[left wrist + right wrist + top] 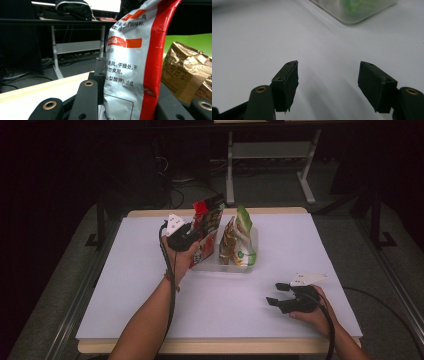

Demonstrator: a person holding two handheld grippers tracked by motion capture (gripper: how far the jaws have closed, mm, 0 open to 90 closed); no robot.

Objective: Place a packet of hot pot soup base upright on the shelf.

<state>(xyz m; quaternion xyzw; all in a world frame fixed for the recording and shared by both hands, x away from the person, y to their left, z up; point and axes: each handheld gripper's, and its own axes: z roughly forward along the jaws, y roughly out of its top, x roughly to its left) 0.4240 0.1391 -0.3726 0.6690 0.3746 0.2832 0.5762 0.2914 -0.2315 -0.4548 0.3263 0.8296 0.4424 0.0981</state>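
A red and white snack bag (207,227) stands upright at the left end of a clear plastic tray (220,266). My left gripper (192,232) is shut on its left side. In the left gripper view the bag (130,50) fills the gap between the jaws, which press on both faces. A crumpled gold bag (228,241) and a green and white bag (245,237) stand in the tray to its right; the gold one (185,67) shows just beyond the held bag. My right gripper (273,293) rests open on the table at the front right, jaws (328,75) wide apart over bare white surface.
The white table cover (125,285) has free room to the left and front of the tray. A corner of the tray (352,15) lies ahead of my right gripper. Behind the table stand a white desk frame (230,165) and cables on a dark floor.
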